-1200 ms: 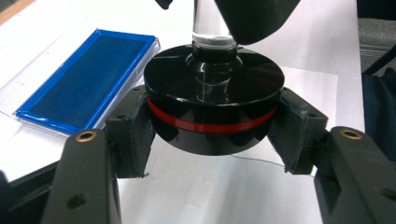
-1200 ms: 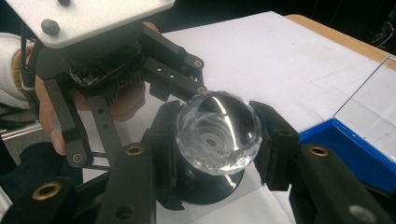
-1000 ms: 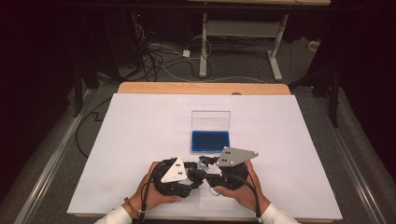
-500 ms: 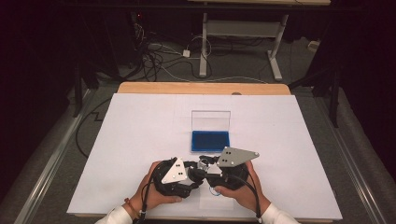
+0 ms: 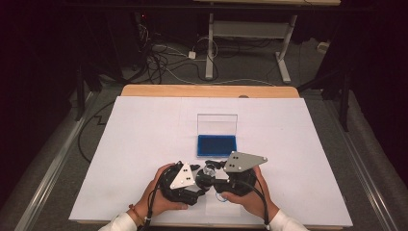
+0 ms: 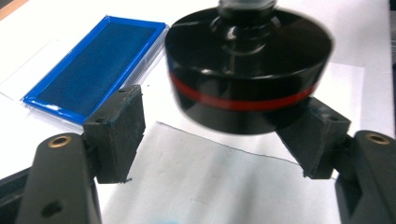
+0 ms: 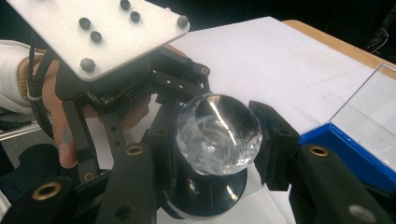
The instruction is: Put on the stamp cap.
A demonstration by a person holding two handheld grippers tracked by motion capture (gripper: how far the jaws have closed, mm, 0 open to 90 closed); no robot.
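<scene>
Two hands meet low over the white tabletop (image 5: 144, 139): right gripper (image 7: 217, 135) fingers clamp a clear glass knob (image 7: 218, 134); left gripper (image 6: 219, 135) fingers, just opening, straddle its black red-banded round base (image 6: 247, 79) untouched.

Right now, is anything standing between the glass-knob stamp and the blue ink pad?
Nothing visible does. The stamp, held by the right hand-held gripper, hangs just beside the blue ink pad, with only bare white paper between them.

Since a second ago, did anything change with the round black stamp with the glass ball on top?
The left gripper has just been opening its jaws, letting go of the round black stamp base with the red stripe, which sits between them unpressed. The right gripper stays clamped on the clear glass ball handle. Both hands and the blue ink pad in its clear case stayed put.
</scene>
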